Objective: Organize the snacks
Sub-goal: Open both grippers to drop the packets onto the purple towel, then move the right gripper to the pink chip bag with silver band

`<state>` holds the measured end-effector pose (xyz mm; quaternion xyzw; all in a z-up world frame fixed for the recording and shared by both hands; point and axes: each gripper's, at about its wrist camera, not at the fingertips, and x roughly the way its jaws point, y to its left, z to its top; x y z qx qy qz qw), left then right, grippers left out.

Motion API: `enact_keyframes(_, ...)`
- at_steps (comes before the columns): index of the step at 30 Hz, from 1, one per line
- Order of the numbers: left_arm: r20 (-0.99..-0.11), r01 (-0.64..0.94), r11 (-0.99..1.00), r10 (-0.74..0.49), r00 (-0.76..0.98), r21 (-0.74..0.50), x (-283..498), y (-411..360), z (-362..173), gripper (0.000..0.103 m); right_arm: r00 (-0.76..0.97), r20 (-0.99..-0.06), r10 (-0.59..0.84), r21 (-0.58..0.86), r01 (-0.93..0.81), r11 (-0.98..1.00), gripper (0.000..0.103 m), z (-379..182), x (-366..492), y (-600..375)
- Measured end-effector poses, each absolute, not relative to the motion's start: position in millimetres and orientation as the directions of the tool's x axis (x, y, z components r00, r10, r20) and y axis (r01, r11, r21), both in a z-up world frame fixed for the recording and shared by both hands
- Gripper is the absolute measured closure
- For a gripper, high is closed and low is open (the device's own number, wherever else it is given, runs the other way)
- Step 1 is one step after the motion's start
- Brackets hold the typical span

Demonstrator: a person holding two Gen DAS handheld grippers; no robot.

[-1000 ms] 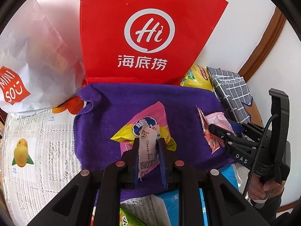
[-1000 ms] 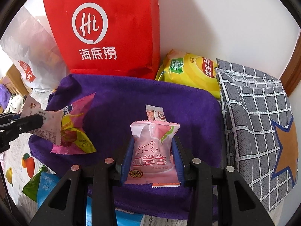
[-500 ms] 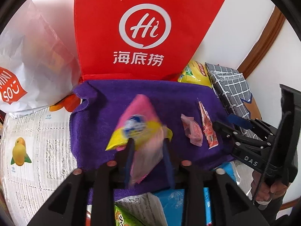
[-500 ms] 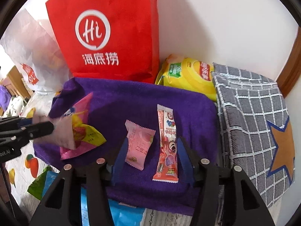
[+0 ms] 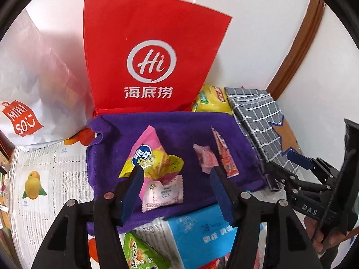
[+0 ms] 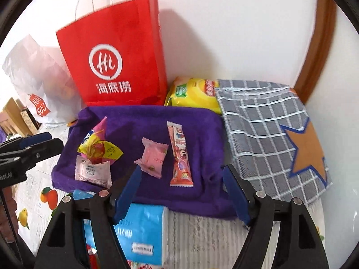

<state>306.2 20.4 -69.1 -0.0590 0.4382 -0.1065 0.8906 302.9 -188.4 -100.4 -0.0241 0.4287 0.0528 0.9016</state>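
Currently both grippers are empty, jaws spread wide. Four snacks lie on the purple towel (image 6: 139, 121): pink-yellow chip bag (image 5: 150, 157) with a small pale-pink sachet (image 5: 163, 192) touching its near edge, a pink peach candy packet (image 6: 153, 158) mid-towel, and a red stick wafer (image 6: 180, 157) just beside it. All look like light, crinkly foil film: slippery, easy to crush, so pinch them on the crimped end seals, not the puffed middle. Left gripper (image 5: 177, 188) hovers low over the towel's near edge, sachet between its jaws. Right gripper (image 6: 181, 192) sits level at the towel's near edge, pointing at candy packet and wafer. Red Haidilao bag (image 6: 121, 62) stands behind the towel against the wall.
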Motion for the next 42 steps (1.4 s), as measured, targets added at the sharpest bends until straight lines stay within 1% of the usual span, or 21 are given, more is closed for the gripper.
enact_keyframes(4, -0.749, 0.165, 0.966, -0.259, 0.610, -0.199, 292.3, 13.6, -55.9, 0.044, 0.641, -0.764, 0.071, 0.002, -0.107, 0.994, 0.027, -91.2, 280.8, -194.4)
enact_keyframes(10, -0.726, 0.190, 0.963, -0.270, 0.632, -0.193, 271.1, 3.0, -37.3, 0.044, 0.688, -0.725, 0.022, -0.067, -0.103, 0.992, 0.027, -82.4, 244.8, -196.1)
enact_keyframes(13, -0.721, 0.191, 0.964, -0.264, 0.641, -0.183, 256.8, -0.2, -31.2, 0.044, 0.698, -0.714, 0.051, -0.036, -0.109, 0.993, 0.027, -82.7, 228.4, -199.8)
enact_keyframes(18, -0.711, 0.187, 0.966, -0.259, 0.654, -0.181, 234.1, 2.8, -26.6, 0.044, 0.669, -0.736, 0.099, 0.018, -0.127, 0.992, 0.027, -88.5, 209.7, -203.7)
enact_keyframes(20, -0.710, 0.174, 0.967, -0.254, 0.657, -0.185, 225.3, 7.0, -26.7, 0.044, 0.664, -0.740, 0.109, 0.040, -0.118, 0.992, 0.027, -88.9, 204.1, -205.4)
enact_keyframes(25, -0.710, 0.152, 0.971, -0.238, 0.663, -0.183, 203.5, 15.7, -28.4, 0.044, 0.675, -0.730, 0.103, 0.044, -0.104, 0.994, 0.027, -88.8, 188.4, -207.5)
enact_keyframes(28, -0.705, 0.133, 0.977, -0.213, 0.676, -0.168, 191.6, 22.6, -29.3, 0.044, 0.677, -0.731, 0.084, 0.026, -0.094, 0.995, 0.027, -89.2, 181.8, -206.7)
enact_keyframes(31, -0.710, 0.116, 0.978, -0.206, 0.673, -0.174, 183.9, 30.8, -32.8, 0.044, 0.673, -0.732, 0.112, 0.052, -0.108, 0.993, 0.027, -90.4, 174.2, -206.5)
enact_keyframes(34, -0.718, 0.090, 0.982, -0.182, 0.672, -0.165, 177.0, 38.4, -39.4, 0.044, 0.676, -0.729, 0.107, 0.051, -0.102, 0.994, 0.027, -94.4, 168.4, -206.1)
enact_keyframes(42, -0.752, 0.042, 0.985, -0.156, 0.640, -0.168, 161.2, 53.9, -63.4, 0.044, 0.617, -0.772, 0.154, 0.089, -0.134, 0.987, 0.027, -124.6, 156.9, -201.8)
